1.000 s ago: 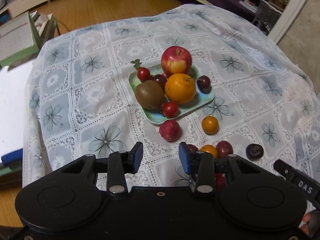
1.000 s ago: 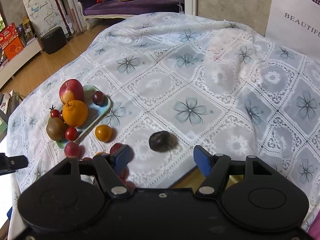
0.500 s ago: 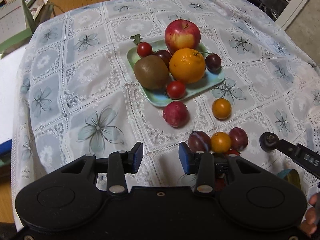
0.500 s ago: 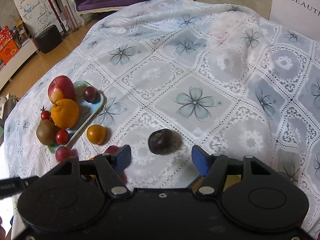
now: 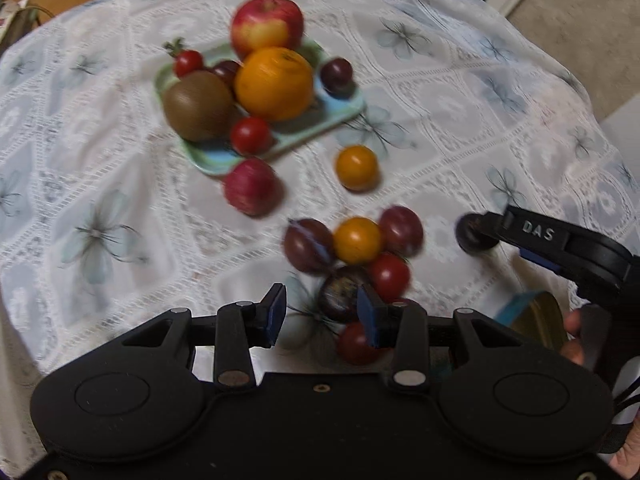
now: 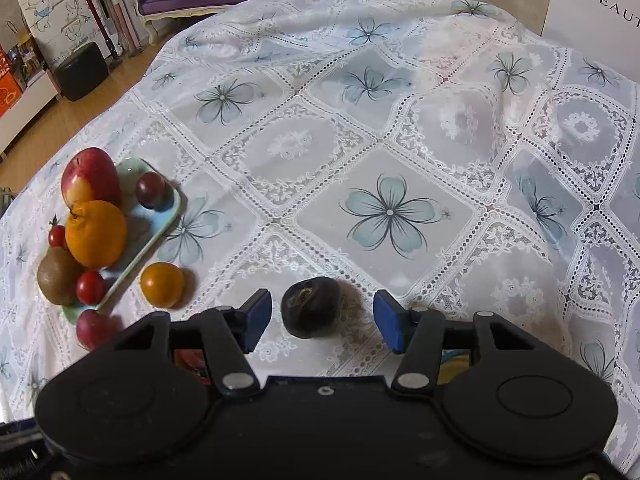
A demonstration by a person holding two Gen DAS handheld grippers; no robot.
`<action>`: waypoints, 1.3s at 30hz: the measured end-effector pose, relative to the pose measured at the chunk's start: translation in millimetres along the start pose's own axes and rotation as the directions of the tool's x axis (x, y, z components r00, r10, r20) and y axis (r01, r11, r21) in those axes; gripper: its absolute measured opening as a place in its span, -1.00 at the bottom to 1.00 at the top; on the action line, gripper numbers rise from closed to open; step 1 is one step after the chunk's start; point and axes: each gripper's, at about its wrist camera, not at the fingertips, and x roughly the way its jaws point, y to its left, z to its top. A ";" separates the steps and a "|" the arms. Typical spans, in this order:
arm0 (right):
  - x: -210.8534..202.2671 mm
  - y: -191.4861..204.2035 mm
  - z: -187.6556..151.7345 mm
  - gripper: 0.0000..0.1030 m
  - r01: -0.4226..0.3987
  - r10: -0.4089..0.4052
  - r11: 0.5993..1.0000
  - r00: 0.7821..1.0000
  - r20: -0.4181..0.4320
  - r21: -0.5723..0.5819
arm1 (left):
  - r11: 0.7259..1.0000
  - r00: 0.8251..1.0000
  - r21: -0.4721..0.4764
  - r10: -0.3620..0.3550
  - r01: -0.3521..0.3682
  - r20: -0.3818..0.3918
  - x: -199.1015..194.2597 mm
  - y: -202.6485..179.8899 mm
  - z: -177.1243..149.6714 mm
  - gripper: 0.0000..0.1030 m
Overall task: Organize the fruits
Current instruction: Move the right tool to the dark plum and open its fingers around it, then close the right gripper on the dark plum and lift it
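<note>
A pale green tray (image 5: 340, 114) (image 6: 160, 220) holds an apple (image 5: 266, 24), an orange (image 5: 274, 82), a kiwi (image 5: 198, 106) and small red and dark fruits. Loose fruits lie on the cloth in front of it: a red plum (image 5: 250, 192), an orange tomato (image 5: 356, 168) and a cluster (image 5: 356, 248) of several small fruits. My left gripper (image 5: 322, 314) is open, just short of a dark fruit (image 5: 340, 294) in that cluster. My right gripper (image 6: 322, 320) is open, with a dark round fruit (image 6: 310, 306) between its fingers, apart from both. It also shows in the left wrist view (image 5: 474, 234).
The table carries a white lace cloth with blue flowers (image 6: 390, 212). A white paper bag (image 6: 596, 12) stands at the back right. A blue and gold tin (image 5: 534, 320) lies near the table's front edge. A wooden floor and furniture lie beyond the table.
Both grippers have moved forward and down. The fruit cluster now sits right at my left gripper's fingers. The dark round fruit now sits between my right gripper's fingers.
</note>
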 end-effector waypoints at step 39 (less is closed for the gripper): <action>34.2 14.2 -2.4 -0.24 -0.004 -0.001 0.998 0.997 -0.072 -0.069 | 0.999 0.999 -0.007 0.045 -0.045 0.000 48.8 -16.3 -1.2 -0.09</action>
